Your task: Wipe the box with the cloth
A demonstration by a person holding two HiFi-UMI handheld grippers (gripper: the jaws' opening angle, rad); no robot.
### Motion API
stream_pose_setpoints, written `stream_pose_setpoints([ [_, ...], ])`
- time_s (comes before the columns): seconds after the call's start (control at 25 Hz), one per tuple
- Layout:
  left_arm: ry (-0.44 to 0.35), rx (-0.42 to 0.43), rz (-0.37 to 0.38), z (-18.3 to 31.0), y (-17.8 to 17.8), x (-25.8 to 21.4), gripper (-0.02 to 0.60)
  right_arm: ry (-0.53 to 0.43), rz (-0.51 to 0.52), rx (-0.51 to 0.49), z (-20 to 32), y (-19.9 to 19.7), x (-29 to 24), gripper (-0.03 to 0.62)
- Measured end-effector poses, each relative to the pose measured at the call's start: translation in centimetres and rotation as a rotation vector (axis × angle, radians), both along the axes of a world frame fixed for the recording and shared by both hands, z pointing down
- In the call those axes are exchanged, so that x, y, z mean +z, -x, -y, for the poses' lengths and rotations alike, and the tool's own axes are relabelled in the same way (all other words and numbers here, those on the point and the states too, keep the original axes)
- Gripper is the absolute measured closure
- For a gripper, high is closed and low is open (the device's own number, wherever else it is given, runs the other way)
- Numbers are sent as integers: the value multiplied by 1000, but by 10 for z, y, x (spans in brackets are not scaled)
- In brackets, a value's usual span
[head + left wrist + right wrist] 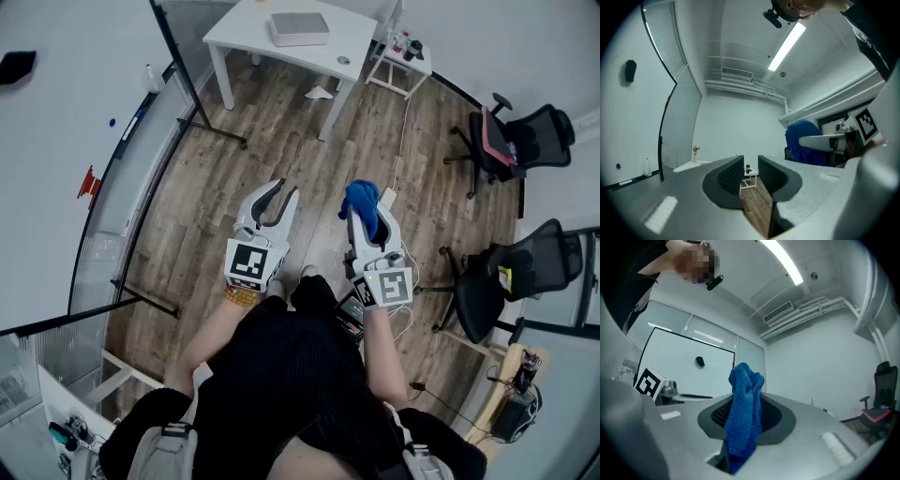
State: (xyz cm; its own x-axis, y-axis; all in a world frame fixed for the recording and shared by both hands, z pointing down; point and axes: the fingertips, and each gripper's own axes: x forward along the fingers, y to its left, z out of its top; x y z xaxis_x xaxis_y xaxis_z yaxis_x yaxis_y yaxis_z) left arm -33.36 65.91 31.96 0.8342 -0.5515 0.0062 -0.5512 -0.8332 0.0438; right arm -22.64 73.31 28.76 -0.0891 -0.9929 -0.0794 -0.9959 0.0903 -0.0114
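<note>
A flat grey box lies on a white table at the far end of the room, well away from both grippers. My right gripper is shut on a blue cloth, held level above the wooden floor. In the right gripper view the blue cloth stands up bunched between the jaws of my right gripper. My left gripper is beside it on the left. In its own view my left gripper shows a narrow gap and nothing in it, with the blue cloth at the right.
A small white side table with bottles stands right of the big table. Two black office chairs are at the right. A whiteboard and a glass partition line the left. A paper scrap lies under the table.
</note>
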Motion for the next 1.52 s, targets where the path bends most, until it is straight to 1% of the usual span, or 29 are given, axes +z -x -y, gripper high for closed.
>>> stream_pose_setpoints([
  [0.12, -23, -18, -1, 36, -23, 0, 492, -2, 18, -17, 37, -29, 5, 482],
  [0.32, -21, -58, 25, 107, -66, 14, 492, -35, 109, -90, 110, -81, 16, 467],
  [0.44, -20, -84, 48, 157, -98, 15, 492, -20, 110, -99, 167, -121, 25, 465],
  [0.6, -23, -100, 81, 221, -151, 6, 492, -16, 128, -128, 237, -178, 20, 465],
  [0.72, -40, -117, 100, 266, -186, -5, 492, -13, 140, -149, 283, -221, 17, 465],
  [0.84, -63, -146, 116, 302, -211, -10, 492, -8, 133, -166, 325, -262, 20, 465],
  [0.96, -52, -172, 132, 332, -229, -7, 492, -6, 137, -171, 364, -297, 24, 464],
  [1.16, -23, -214, 171, 359, -243, 4, 492, 15, 166, -172, 396, -338, 31, 464],
  [1.28, -17, -229, 198, 378, -248, 12, 492, 23, 173, -183, 418, -350, 36, 465],
  [1.4, -5, -239, 217, 409, -249, 28, 492, 31, 165, -199, 450, -355, 43, 465],
  [1.52, 3, -243, 228, 431, -261, 33, 492, 36, 148, -216, 471, -365, 42, 464],
])
